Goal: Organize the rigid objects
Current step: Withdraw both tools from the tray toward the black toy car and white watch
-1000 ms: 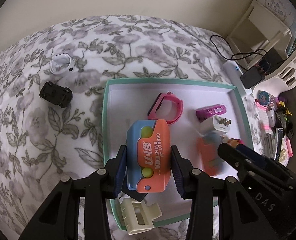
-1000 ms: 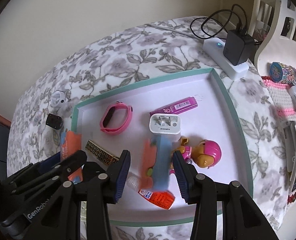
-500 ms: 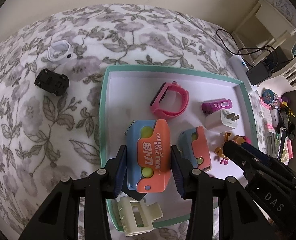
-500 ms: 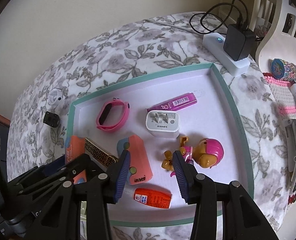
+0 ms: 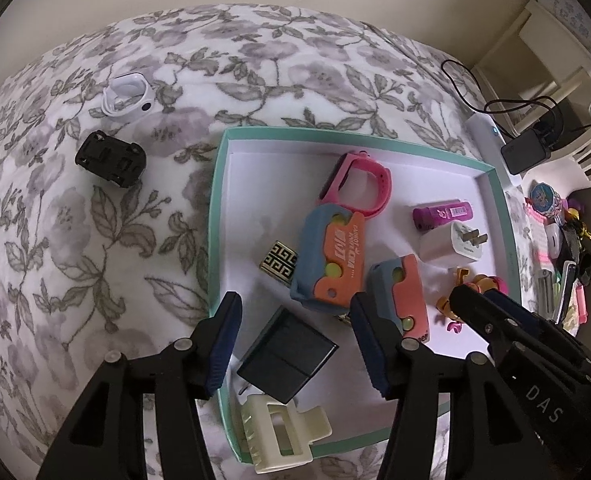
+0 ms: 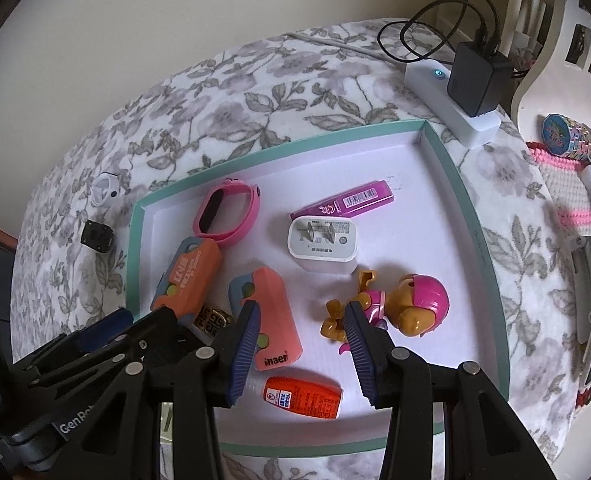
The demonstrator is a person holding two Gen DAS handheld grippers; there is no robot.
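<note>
A teal-rimmed white tray [image 5: 216,216] [image 6: 471,224] lies on a floral bedspread. In it are two orange-and-blue carrot knife toys [image 5: 333,258] [image 6: 273,322], a pink watch band [image 5: 359,184], a magenta tube [image 6: 345,202], a white plug [image 6: 323,242], a toy pup [image 6: 411,306], a gold-patterned piece [image 5: 279,260], a black block [image 5: 287,358], a cream hair claw [image 5: 279,432] and an orange bottle [image 6: 303,396]. My left gripper [image 5: 295,340] is open and empty above the tray's near left. My right gripper [image 6: 301,340] is open and empty above the near middle.
A black toy car [image 5: 111,164] and a white earbud case [image 5: 129,96] lie on the bedspread left of the tray. A white power strip with a black charger [image 6: 475,80] sits behind the tray. Cluttered small items [image 5: 563,248] lie to the right.
My left gripper opened and let go of the larger carrot knife toy, which now lies in the tray beside the watch band. My right gripper released the smaller carrot knife toy and stays open.
</note>
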